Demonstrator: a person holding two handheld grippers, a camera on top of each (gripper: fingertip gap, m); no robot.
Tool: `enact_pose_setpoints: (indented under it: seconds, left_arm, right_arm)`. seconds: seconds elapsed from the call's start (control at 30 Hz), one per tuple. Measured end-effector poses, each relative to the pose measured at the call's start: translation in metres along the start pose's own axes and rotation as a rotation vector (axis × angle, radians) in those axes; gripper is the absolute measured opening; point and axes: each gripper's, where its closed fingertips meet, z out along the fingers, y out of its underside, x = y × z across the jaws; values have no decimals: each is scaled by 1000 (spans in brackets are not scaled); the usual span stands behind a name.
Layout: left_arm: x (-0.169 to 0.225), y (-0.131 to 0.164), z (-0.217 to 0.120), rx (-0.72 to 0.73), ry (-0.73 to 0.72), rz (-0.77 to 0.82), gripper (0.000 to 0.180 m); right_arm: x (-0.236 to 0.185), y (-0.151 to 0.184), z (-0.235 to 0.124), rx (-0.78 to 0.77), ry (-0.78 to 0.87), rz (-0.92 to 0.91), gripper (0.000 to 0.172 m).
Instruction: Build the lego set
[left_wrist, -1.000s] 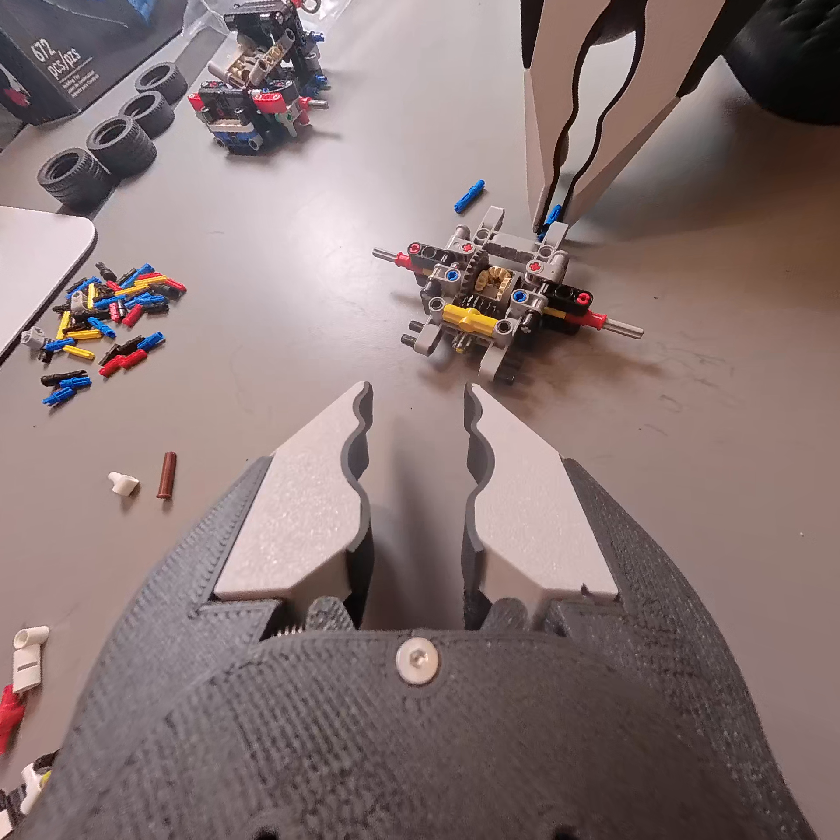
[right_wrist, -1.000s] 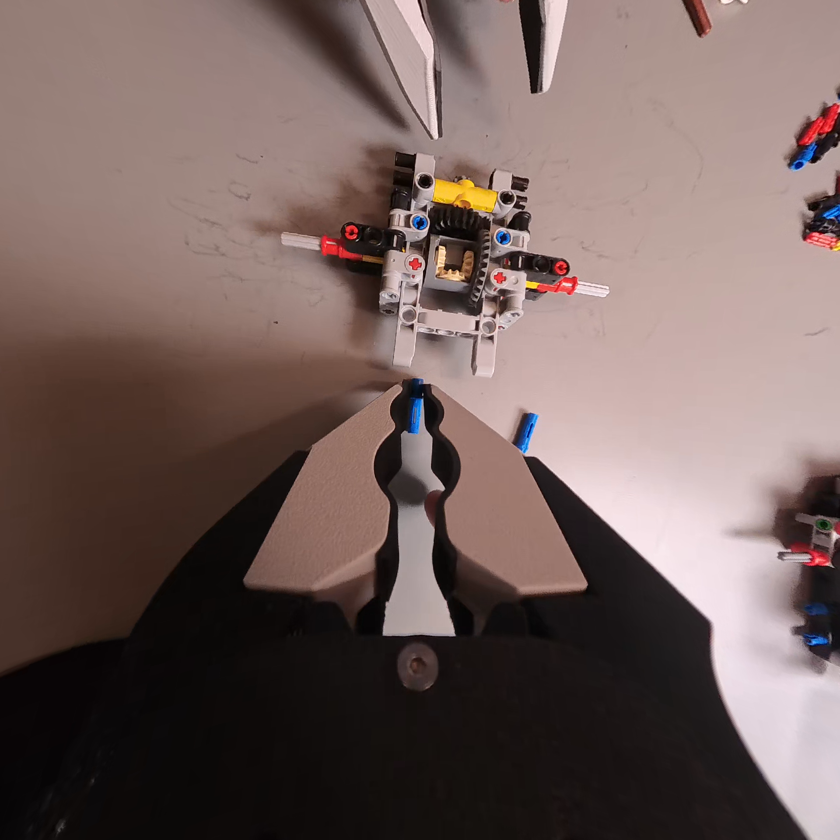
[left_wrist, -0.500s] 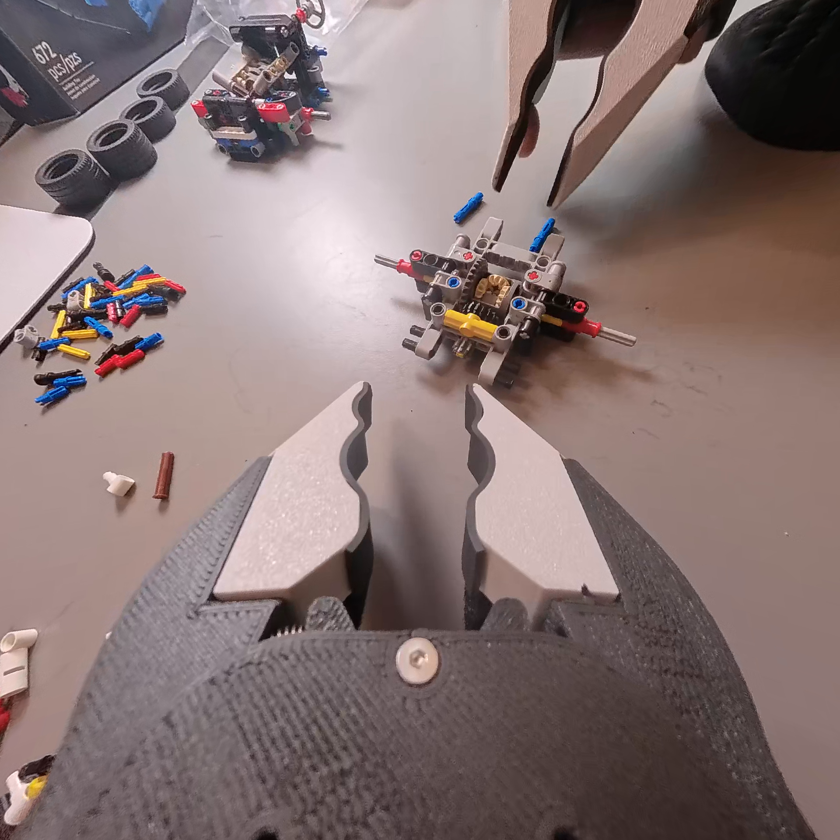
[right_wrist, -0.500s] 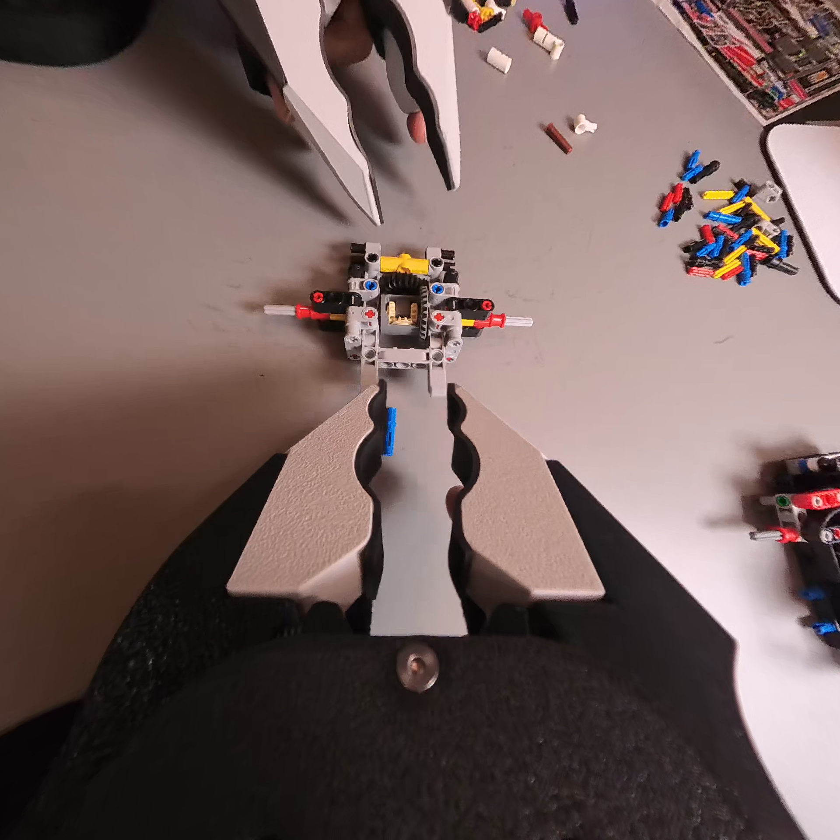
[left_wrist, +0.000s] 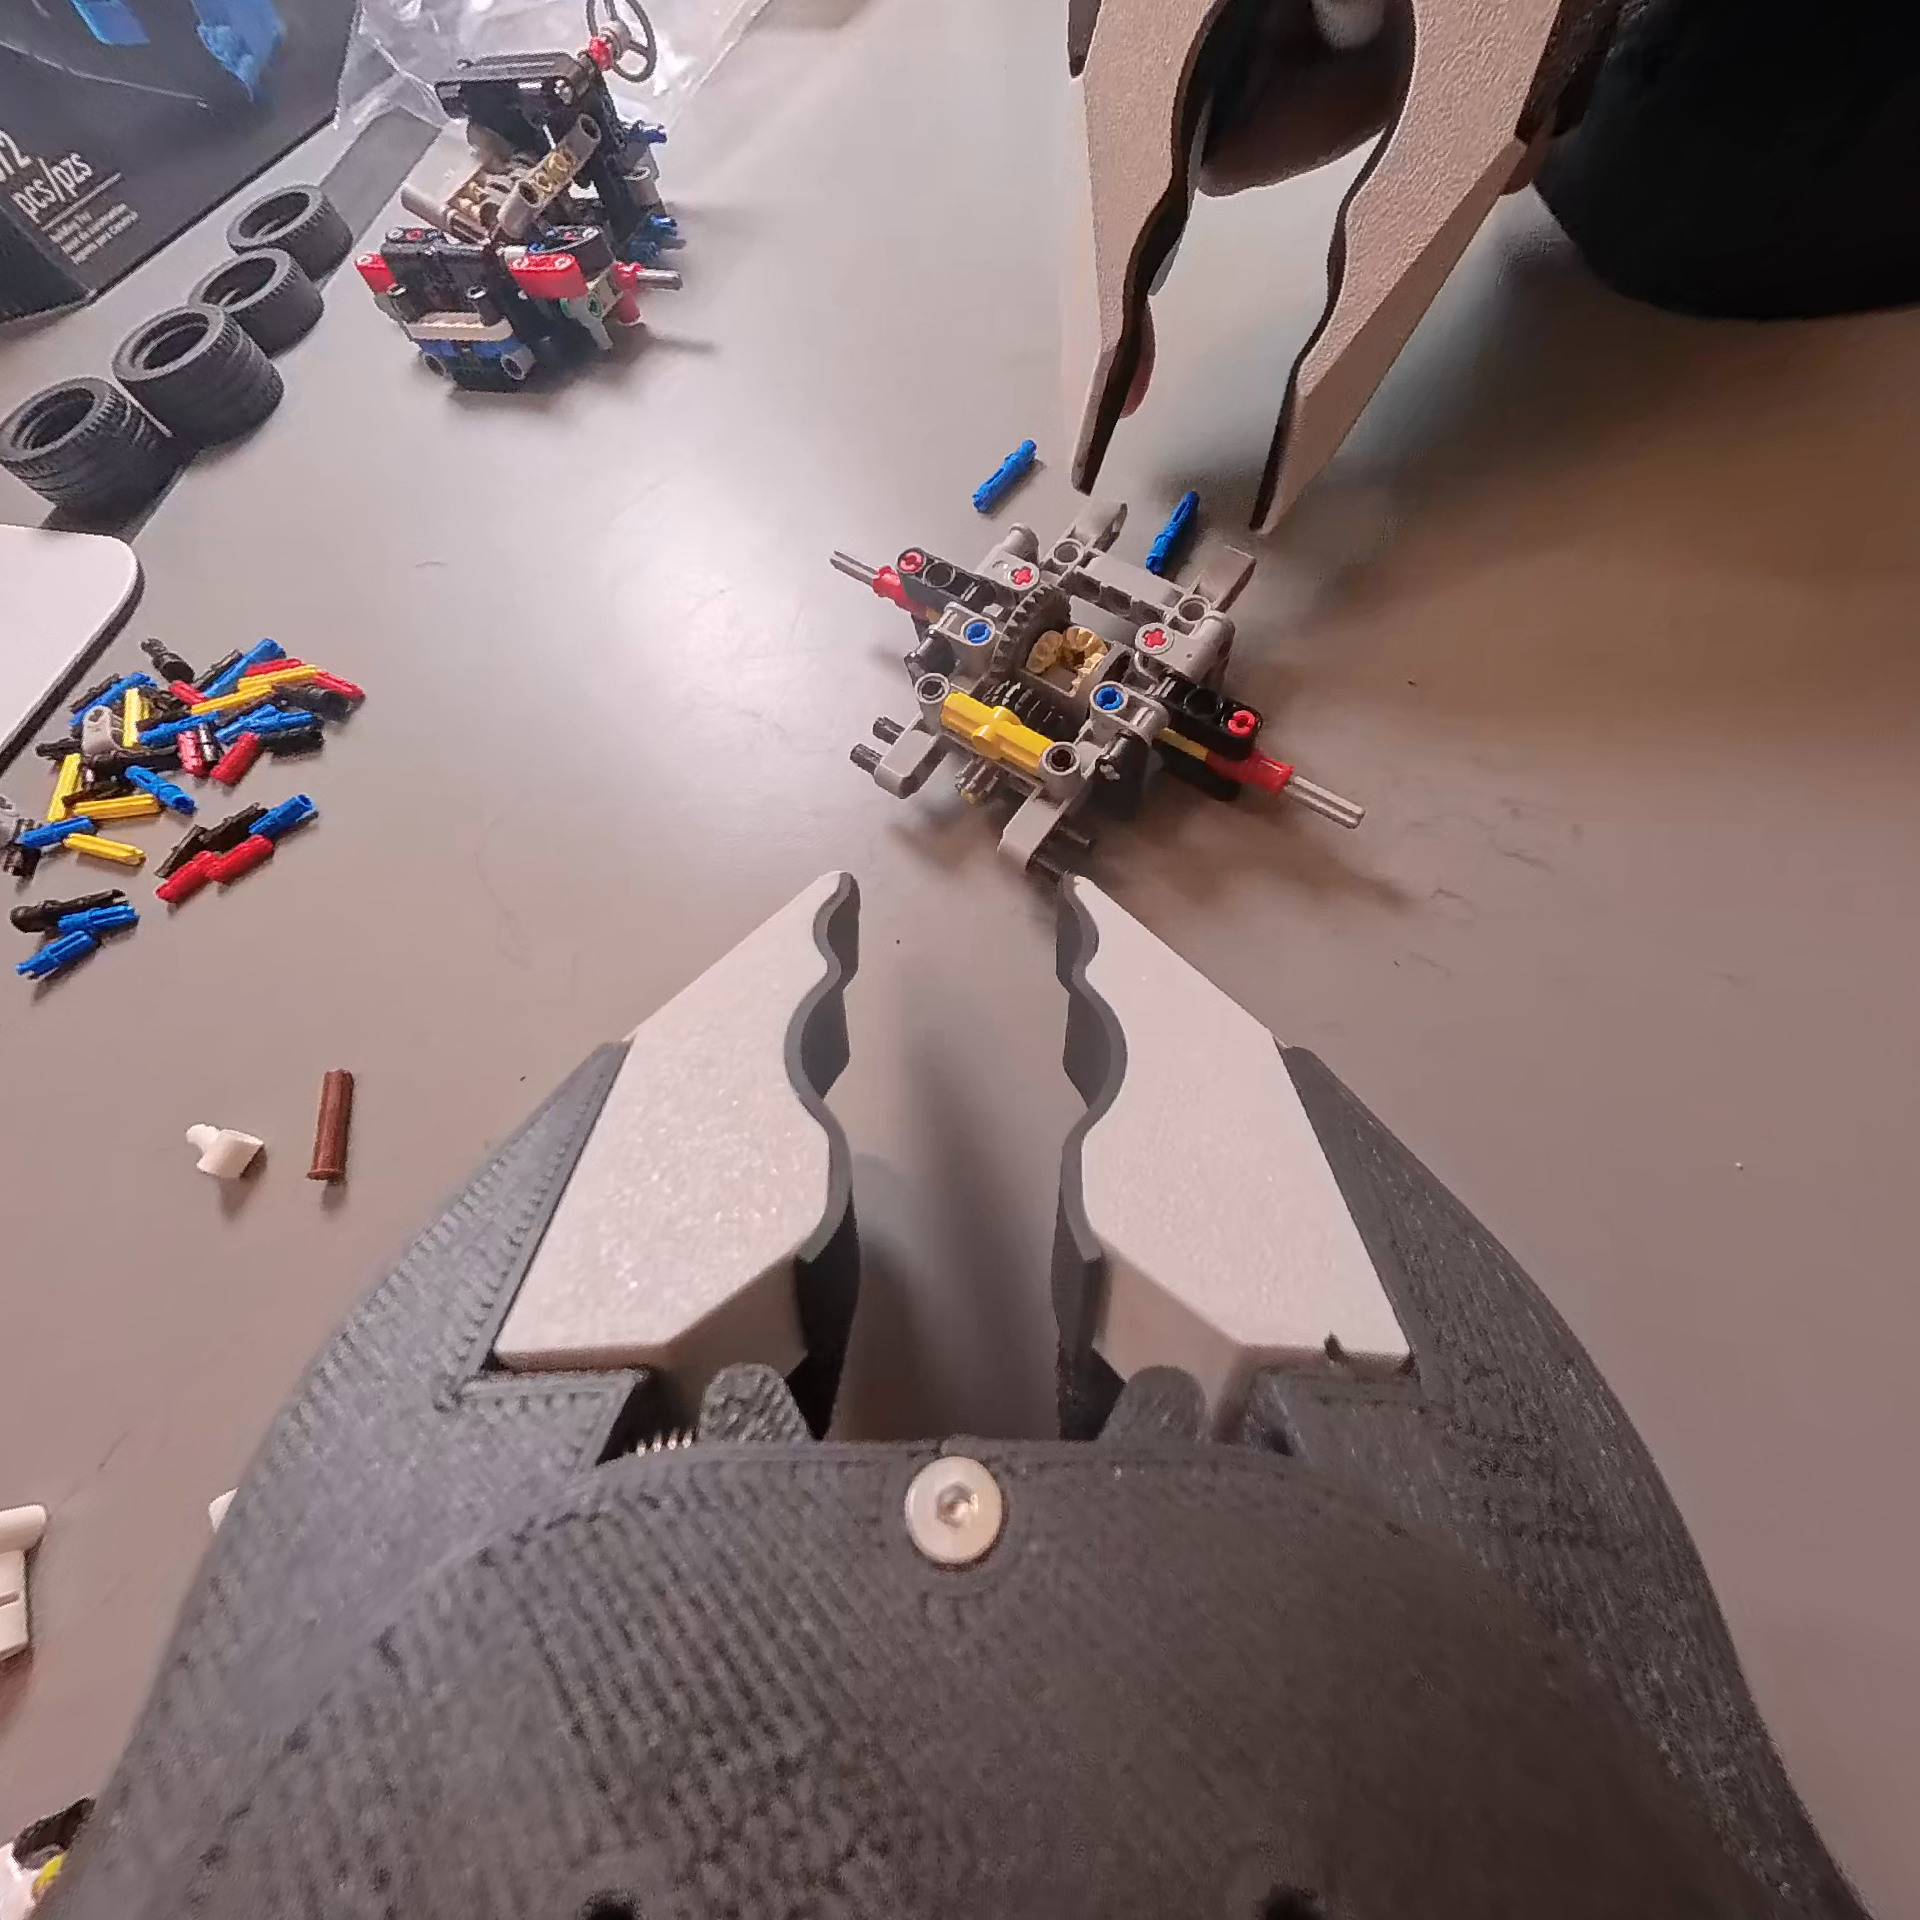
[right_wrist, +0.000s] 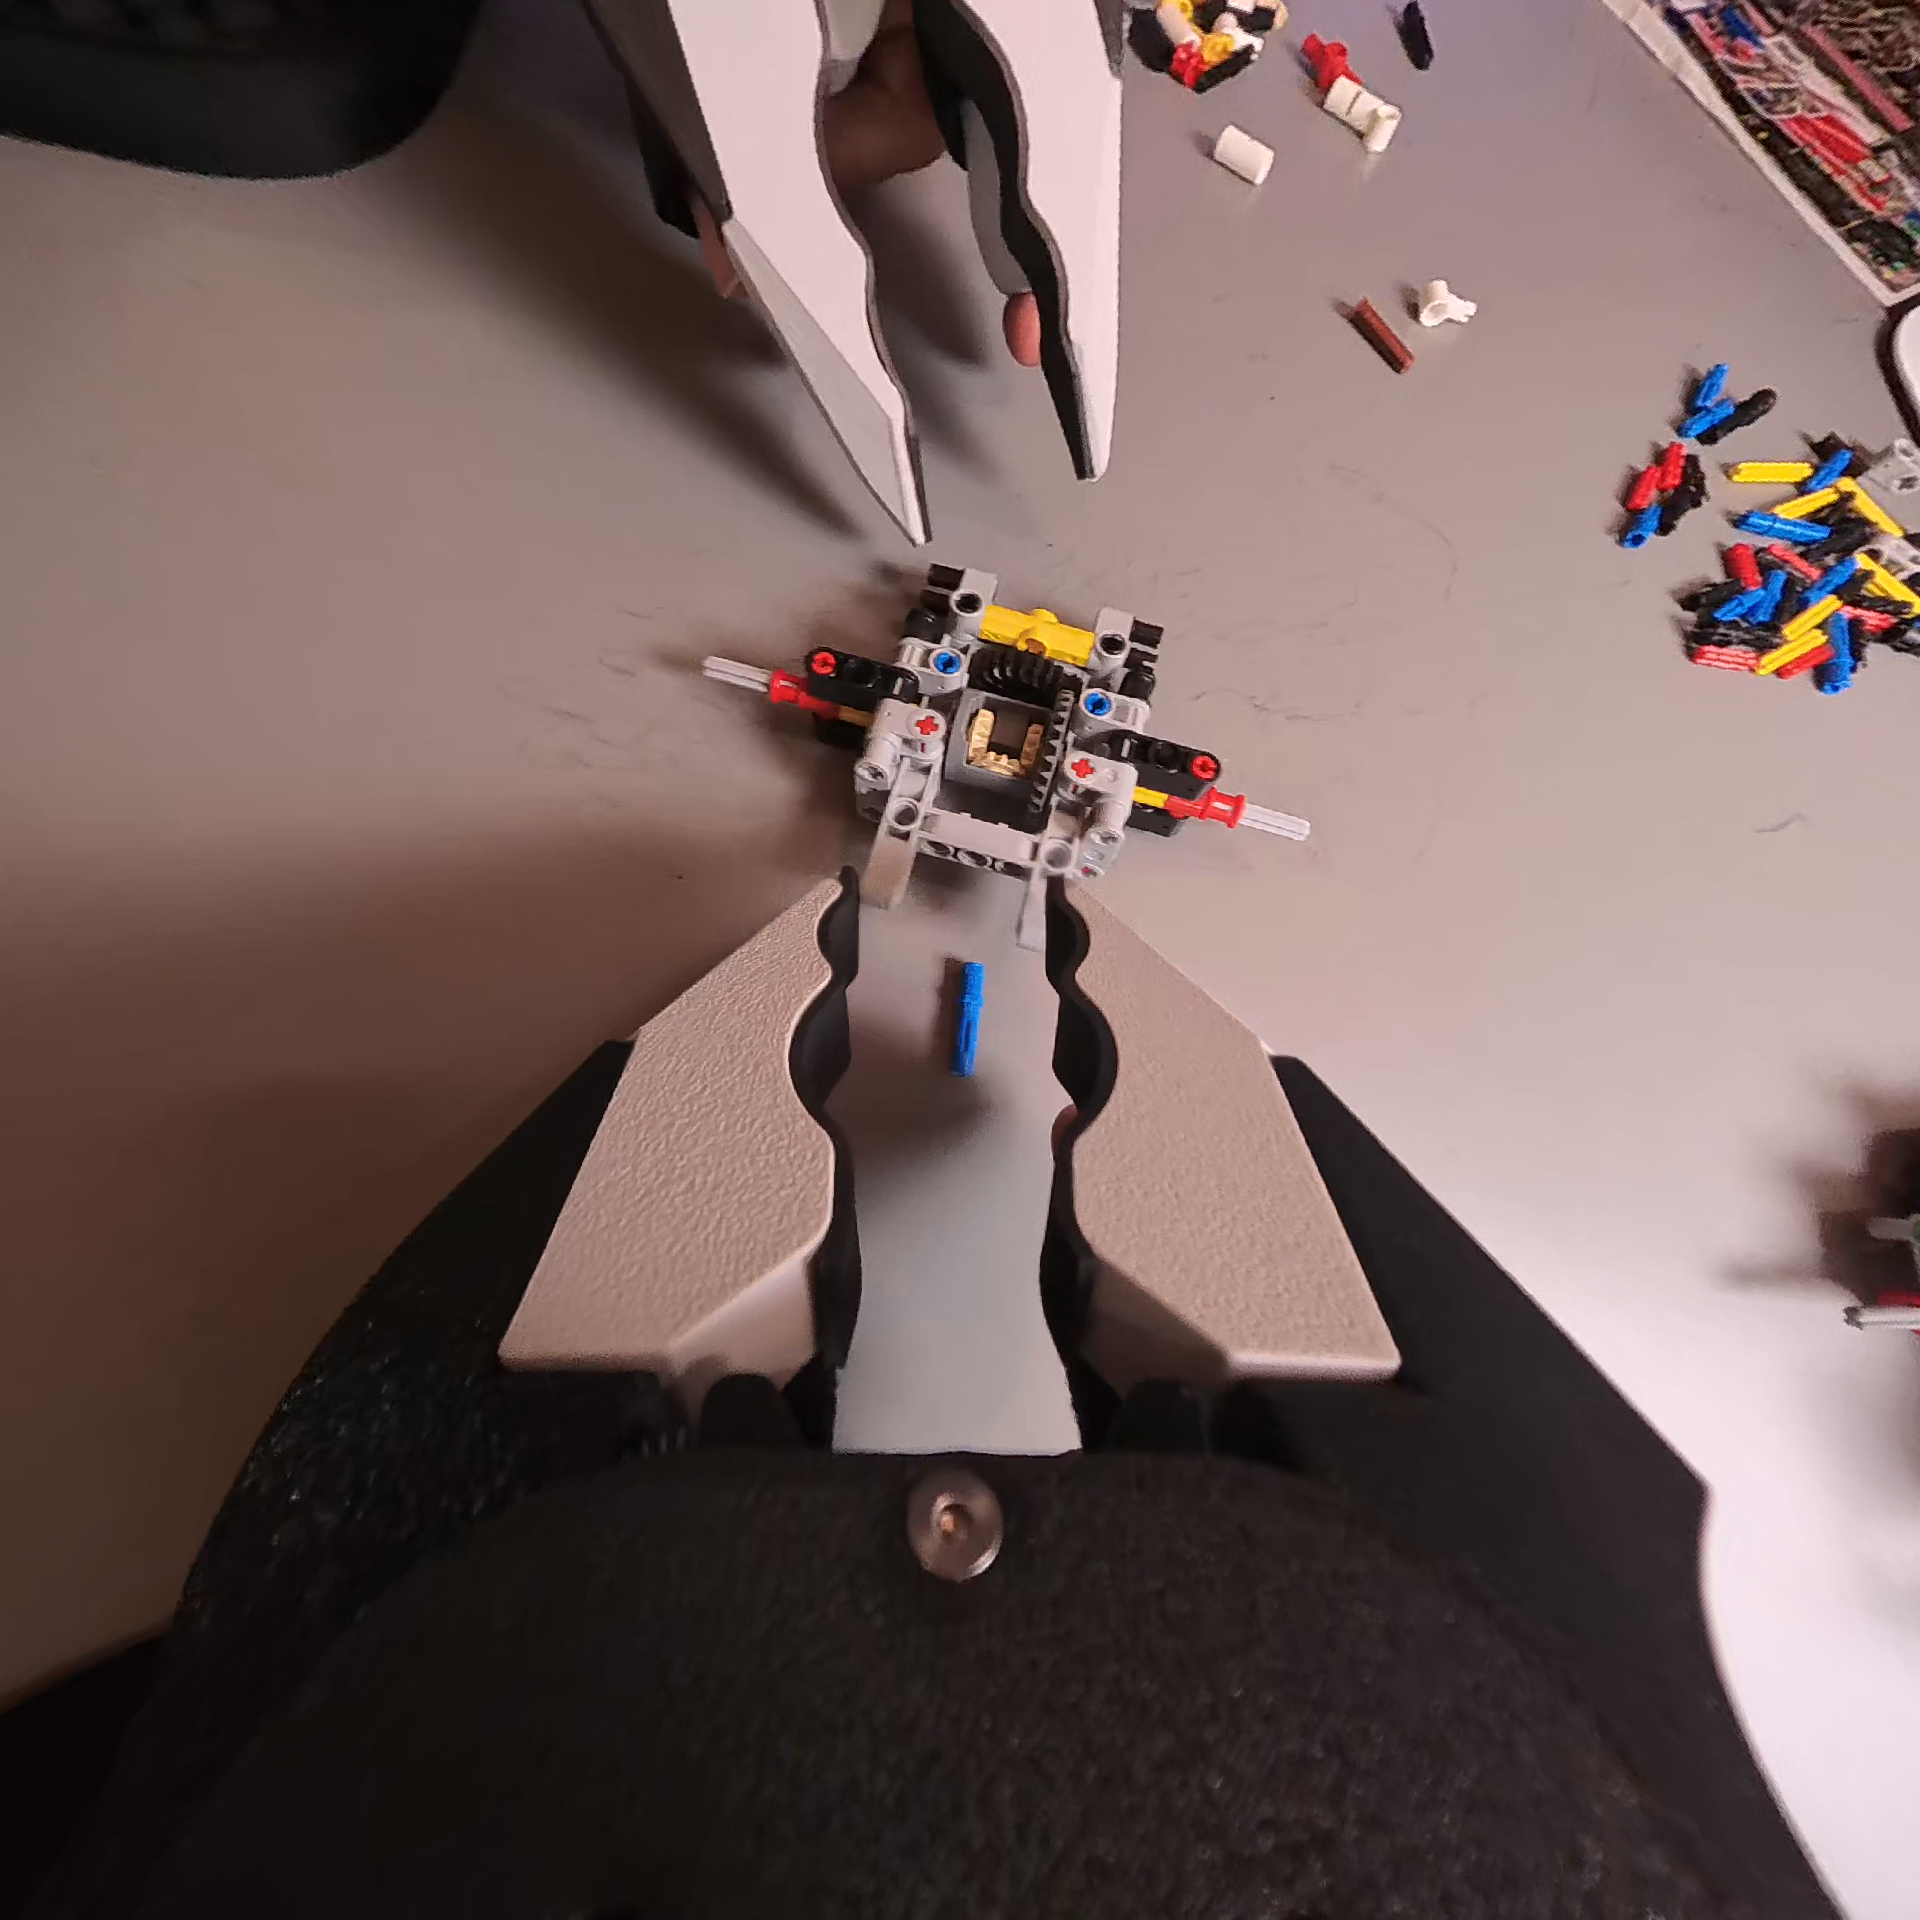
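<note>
Right, both claws gape w/ nothing gripped; left claw (left_wrist: 956, 904) hovers just short of the grey brick-built gear assembly (left_wrist: 1070, 675) on the desk (left_wrist: 1558, 1039), one grey lug just beside its right fingertip; right claw (right_wrist: 951, 914) faces it from the opposite side, a loose blue pin (right_wrist: 968, 1018) lying on the desk between its pads, touching neither. Assembly sits mid-desk between the two claws; prob. light, rigid plastic, but pressed-fit bits & thin axle ends (left_wrist: 1320, 805) could pop off or bend, so best taken by the grey frame sides, not the axles. Pin is tiny, smooth, likely to roll. Writing: a dark box (left_wrist: 104, 187) at far left carries white print; a printed sheet (right_wrist: 1818, 135) lies at the desk edge.
</note>
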Motion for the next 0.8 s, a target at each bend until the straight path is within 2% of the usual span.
enact_pose_setpoints:
  seconds: [0.13, 0.27, 0.53, 0.8]
  left_arm:
    - [2, 1, 1, -6, 10, 5, 36]
    - [2, 0, 0, 0, 17, -5, 34]
    - [-5, -1, -3, 20, 4, -34, 44]
    - [2, -1, 12, -35, 37, -12, 72]
  right_arm:
    - [-6, -1, 7, -30, 0, -39, 33]
    - [-4, 0, 13, -38, 12, -75, 7]
    - [17, -3, 13, 6, 75, -47, 8]
    - [14, -4, 20, 39, 43, -40, 7]
